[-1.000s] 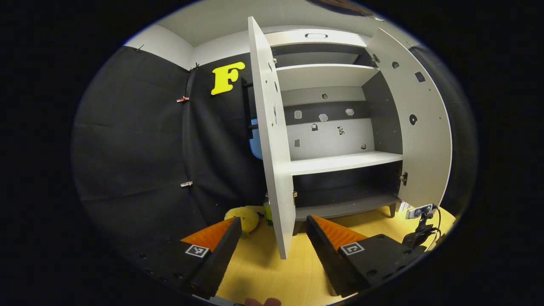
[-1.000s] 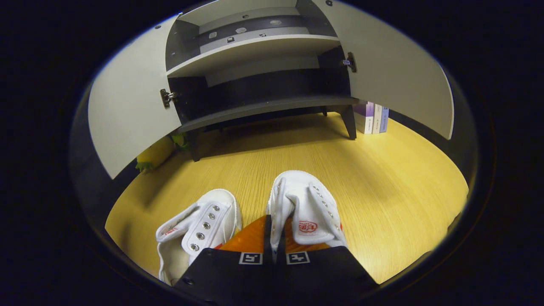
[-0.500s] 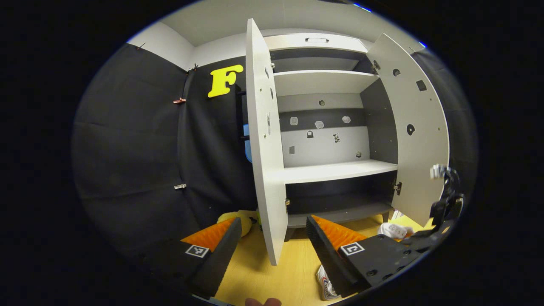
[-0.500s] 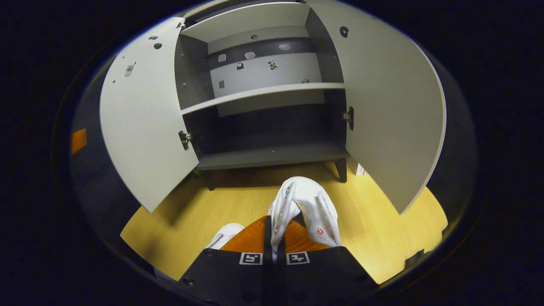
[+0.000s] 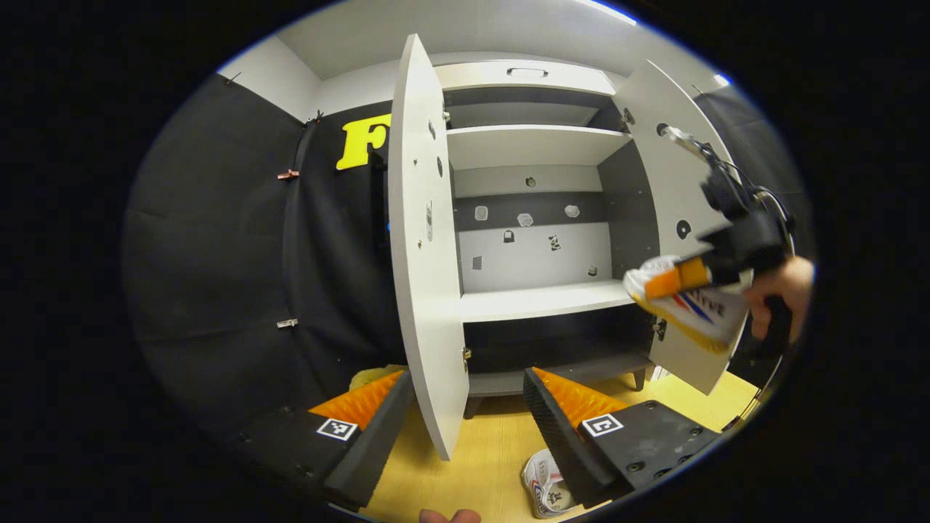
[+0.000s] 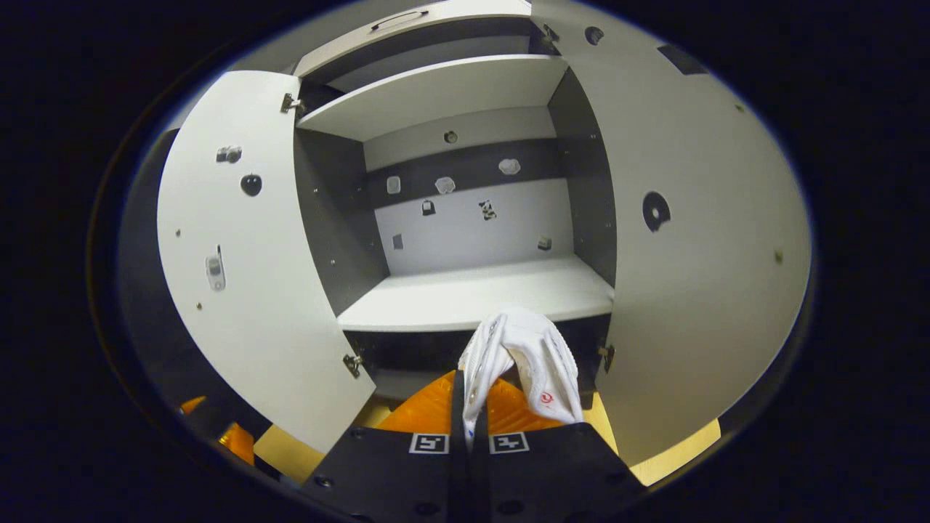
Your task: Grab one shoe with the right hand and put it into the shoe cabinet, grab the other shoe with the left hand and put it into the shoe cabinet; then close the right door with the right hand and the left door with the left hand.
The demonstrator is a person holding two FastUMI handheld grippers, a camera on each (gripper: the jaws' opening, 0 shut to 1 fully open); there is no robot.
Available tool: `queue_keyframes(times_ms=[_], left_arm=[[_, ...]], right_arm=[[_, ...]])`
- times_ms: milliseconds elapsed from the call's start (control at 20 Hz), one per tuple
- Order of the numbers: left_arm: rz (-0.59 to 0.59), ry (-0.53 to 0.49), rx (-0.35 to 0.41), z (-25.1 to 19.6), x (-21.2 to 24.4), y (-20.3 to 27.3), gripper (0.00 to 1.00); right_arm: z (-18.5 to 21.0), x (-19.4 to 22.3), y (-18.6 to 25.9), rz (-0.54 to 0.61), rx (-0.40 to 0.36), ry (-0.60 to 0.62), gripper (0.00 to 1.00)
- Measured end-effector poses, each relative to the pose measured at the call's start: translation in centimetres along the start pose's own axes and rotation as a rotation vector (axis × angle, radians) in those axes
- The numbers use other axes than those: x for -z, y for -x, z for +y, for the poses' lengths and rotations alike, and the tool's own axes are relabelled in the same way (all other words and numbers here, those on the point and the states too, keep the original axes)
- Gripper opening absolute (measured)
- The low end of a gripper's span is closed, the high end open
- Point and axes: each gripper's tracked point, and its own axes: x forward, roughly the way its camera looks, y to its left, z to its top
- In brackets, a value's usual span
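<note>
Right tool (image 6: 469, 407): fingers pressed together on one side wall of a white shoe (image 6: 527, 356), which stands up between and beyond the fingertips with its toe pointing away, toward the front edge of the middle shelf (image 6: 472, 298) of the shoe cabinet (image 6: 465, 181). In the left gripper view this tool (image 5: 679, 276) is raised at the level of that shelf, held by a hand (image 5: 781, 294) at the far right, with the shoe (image 5: 690, 301) hanging from it, sole downward, in front of the open right door (image 5: 679, 174).

Left tool (image 5: 465, 396): fingers wide apart and holding nothing, low over the yellow worktop (image 5: 479, 465), aimed at the cabinet. The lower edge of the open left door (image 5: 421, 240) lies between its fingers in this view.

Second shoe (image 5: 545, 490): lying on the worktop just beside the inner face of the left tool's right-hand finger, partly hidden by it.

Both doors stand open; the left door (image 6: 232, 276) and right door (image 6: 690, 232) flank the shelves in the right gripper view. A yellow item (image 5: 367, 378) lies on the worktop behind the left door, partly hidden.
</note>
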Motion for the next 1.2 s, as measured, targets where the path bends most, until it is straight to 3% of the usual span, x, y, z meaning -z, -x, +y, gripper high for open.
queue_keyframes(times_ms=[250,400,850,1200], left_arm=[[0.018,0.0,0.0,0.1,1.1,0.1,0.96],[0.035,0.03,0.0,0.0,1.6,-0.2,0.96],[0.04,0.065,-0.044,0.1,1.5,-0.6,0.96],[0.057,0.069,-0.077,1.2,1.8,-0.7,0.96]], right_arm=[[-0.3,-6.8,-7.0,-0.03,0.005,0.048,0.05],[-0.9,-8.1,-12.5,0.014,0.014,0.105,0.05],[-3.7,-5.3,-27.6,0.203,0.092,0.228,0.05],[-6.3,-3.2,-31.6,0.256,0.175,0.322,0.05]])
